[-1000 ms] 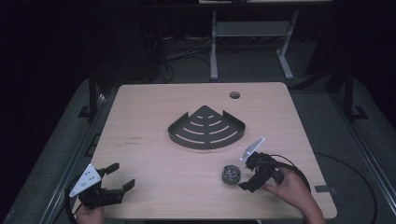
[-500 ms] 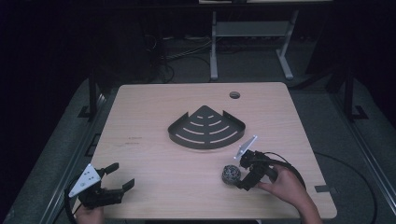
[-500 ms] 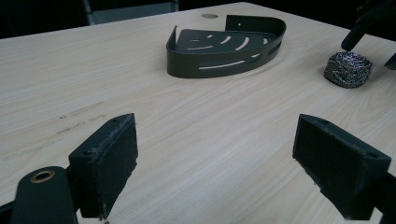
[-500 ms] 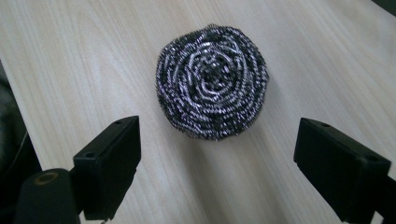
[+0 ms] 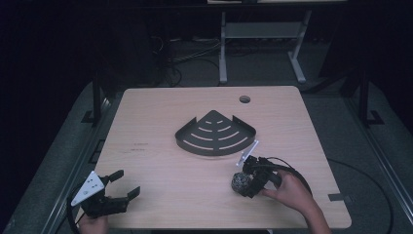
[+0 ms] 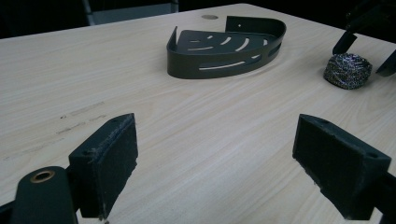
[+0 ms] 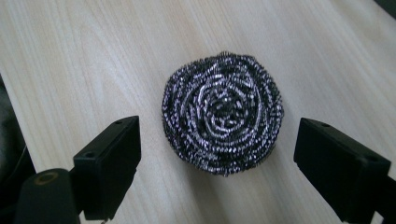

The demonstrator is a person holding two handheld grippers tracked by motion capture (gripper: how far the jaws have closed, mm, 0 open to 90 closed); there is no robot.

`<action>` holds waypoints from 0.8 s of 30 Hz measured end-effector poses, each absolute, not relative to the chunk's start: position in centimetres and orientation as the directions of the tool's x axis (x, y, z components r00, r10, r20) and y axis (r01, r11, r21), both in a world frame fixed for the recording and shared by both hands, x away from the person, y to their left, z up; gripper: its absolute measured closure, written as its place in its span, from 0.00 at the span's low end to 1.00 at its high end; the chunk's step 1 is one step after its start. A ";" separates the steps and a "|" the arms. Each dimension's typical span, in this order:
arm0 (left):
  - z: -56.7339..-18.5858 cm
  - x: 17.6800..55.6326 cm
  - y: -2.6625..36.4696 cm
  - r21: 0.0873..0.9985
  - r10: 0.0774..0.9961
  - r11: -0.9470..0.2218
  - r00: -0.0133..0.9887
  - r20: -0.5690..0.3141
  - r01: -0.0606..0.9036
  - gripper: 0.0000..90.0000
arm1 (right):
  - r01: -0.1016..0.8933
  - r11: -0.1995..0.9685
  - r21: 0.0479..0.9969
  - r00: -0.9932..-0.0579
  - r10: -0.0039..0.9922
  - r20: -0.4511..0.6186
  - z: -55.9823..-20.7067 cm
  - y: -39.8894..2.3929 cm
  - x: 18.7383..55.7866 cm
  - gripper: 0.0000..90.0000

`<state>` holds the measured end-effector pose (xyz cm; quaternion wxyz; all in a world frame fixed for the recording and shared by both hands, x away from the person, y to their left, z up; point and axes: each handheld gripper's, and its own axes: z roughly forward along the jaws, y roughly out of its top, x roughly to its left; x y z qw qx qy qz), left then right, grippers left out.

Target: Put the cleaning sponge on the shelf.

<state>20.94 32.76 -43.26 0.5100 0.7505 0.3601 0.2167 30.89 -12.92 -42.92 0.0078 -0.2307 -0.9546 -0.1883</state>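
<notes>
A steel wool scourer (image 7: 222, 113) lies on the wooden table (image 5: 160, 122), right of centre near the front (image 5: 239, 182). My right gripper (image 5: 247, 181) is open just over it, one jaw on each side of the ball, not touching. A dark metal corner shelf (image 5: 215, 134) with curved slots sits in the middle of the table. In the left gripper view the shelf (image 6: 224, 46) is far ahead and the scourer (image 6: 348, 70) is at the right. My left gripper (image 5: 122, 184) rests open at the front left corner with nothing between its jaws.
A round cable hole (image 5: 244, 99) is in the table's far right part. A black cable (image 5: 287, 168) loops from the right gripper. Beyond the table stand a white frame (image 5: 263, 34) and floor cables (image 5: 190, 53).
My right gripper has moved left and down onto the scourer, so that its jaws now straddle it. The left gripper has stayed in place.
</notes>
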 end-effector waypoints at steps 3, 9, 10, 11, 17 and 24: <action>-43.3 20.9 32.8 0.924 0.761 -0.211 0.647 -0.049 0.318 0.15 | 0.442 0.828 0.347 -0.895 0.435 0.100 -42.9 -12.6 31.1 0.16; -43.3 21.0 32.8 0.925 0.762 -0.210 0.646 -0.049 0.318 0.15 | 0.433 0.839 0.330 -0.899 0.428 0.092 -43.0 -11.9 31.3 0.16; -43.3 21.0 32.8 0.924 0.761 -0.211 0.646 -0.049 0.318 0.15 | 0.436 0.839 0.325 -0.898 0.432 0.090 -43.1 -11.8 31.4 0.16; -43.3 21.0 32.8 0.924 0.761 -0.214 0.648 -0.047 0.317 0.15 | 0.434 0.841 0.324 -0.899 0.429 0.089 -43.1 -11.7 31.5 0.16; -43.3 21.0 33.0 0.925 0.763 -0.208 0.644 -0.049 0.317 0.15 | 0.433 0.848 0.306 -0.900 0.426 0.093 -43.6 -11.2 31.7 0.16; -43.3 21.0 32.9 0.926 0.763 -0.207 0.644 -0.049 0.316 0.15 | 0.432 0.852 0.296 -0.900 0.425 0.092 -43.9 -11.1 31.9 0.18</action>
